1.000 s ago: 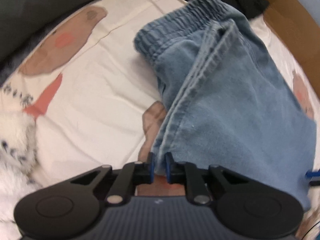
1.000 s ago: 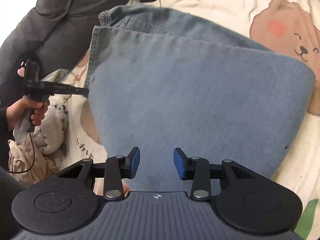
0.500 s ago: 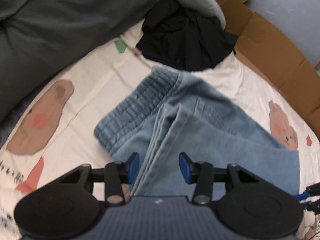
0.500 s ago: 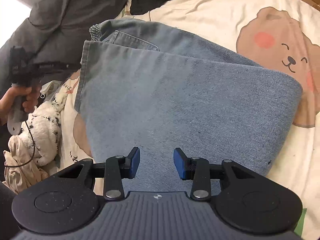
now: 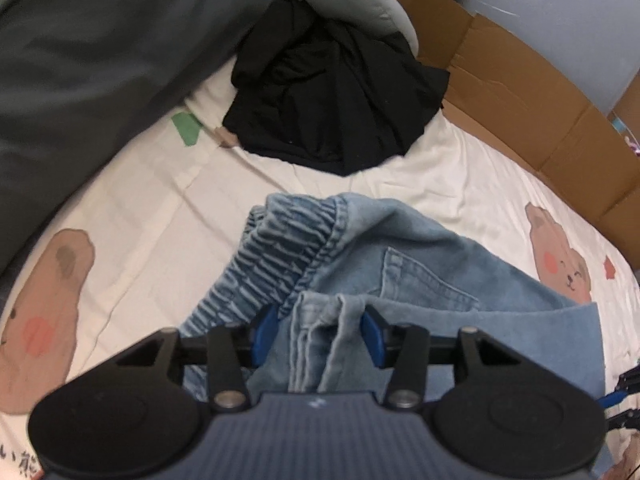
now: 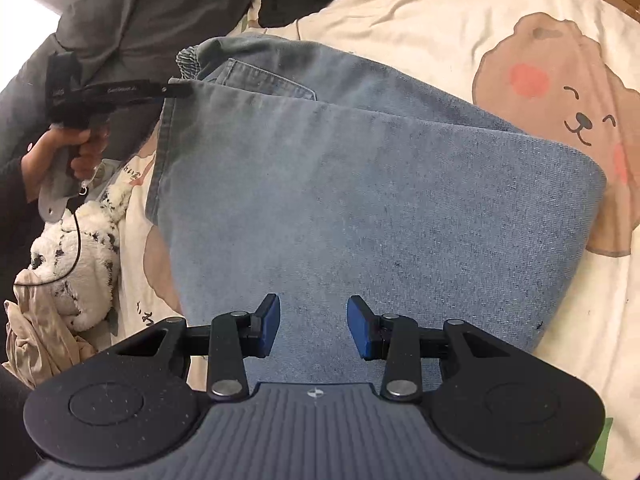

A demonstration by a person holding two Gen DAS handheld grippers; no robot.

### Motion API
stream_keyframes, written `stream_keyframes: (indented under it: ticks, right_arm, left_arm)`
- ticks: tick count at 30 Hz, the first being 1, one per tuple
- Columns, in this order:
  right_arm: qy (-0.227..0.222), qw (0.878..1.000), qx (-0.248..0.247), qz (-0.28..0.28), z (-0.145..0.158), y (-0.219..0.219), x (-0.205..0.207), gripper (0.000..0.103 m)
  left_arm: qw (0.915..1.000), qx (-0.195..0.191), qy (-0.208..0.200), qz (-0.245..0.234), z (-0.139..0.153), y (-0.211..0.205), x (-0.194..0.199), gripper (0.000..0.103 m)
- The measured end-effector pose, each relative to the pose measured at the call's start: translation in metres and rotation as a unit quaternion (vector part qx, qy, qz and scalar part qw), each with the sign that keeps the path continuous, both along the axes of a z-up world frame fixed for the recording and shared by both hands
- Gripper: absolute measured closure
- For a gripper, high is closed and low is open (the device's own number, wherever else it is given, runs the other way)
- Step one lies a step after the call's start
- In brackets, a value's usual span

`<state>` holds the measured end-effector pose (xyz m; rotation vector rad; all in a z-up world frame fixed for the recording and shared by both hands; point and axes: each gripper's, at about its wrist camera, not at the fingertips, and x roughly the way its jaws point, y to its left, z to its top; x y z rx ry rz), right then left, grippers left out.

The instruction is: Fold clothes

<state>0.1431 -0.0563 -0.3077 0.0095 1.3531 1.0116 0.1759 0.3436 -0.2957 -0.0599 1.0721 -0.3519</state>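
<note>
- Jeans [image 6: 360,184] lying folded on bear-print sheet [image 5: 132,216], elastic waistband [image 5: 276,256] toward far side, black garment [image 5: 336,92] beyond it.
- Left gripper [image 5: 319,330] at hem edge near waistband; blue pads spread apart, bunched hem seams [image 5: 332,320] lying between them, not pinched.
- Right gripper [image 6: 313,326] hovering low over broad folded panel, pads wide, nothing held.
- Denim judged soft but thick, moderately heavy, not slippery, not fragile; holds a crease, layers likely to slide apart if only top one taken.
- Best hold judged: stacked hem seams or thick waistband, all layers pinched together; flat mid-panel offers no edge.
- Plush toy [image 6: 76,256] beside jeans, clear of fold.
</note>
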Motion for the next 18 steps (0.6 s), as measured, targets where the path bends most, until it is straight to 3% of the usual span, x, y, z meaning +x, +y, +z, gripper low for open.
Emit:
stream_keyframes:
  ticks: [5,13,18]
  right_arm:
    - [0.006,1.0,-0.002,0.002,-0.004,0.001,-0.004,0.062]
    - [0.005,1.0,0.015,0.004,-0.002,0.011,-0.004,0.062]
    - [-0.003,1.0,0.02,0.004,0.001,0.015,0.0,0.062]
  left_arm:
    - [0.9997,-0.019,0.01,-0.009,-0.004,0.002,0.004,0.052]
    - [0.9993,-0.032,0.007,-0.021,0.002,0.006,-0.004,0.073]
    - [0.9993,-0.025,-0.006,-0.028,0.012,0.005,-0.01,0.081]
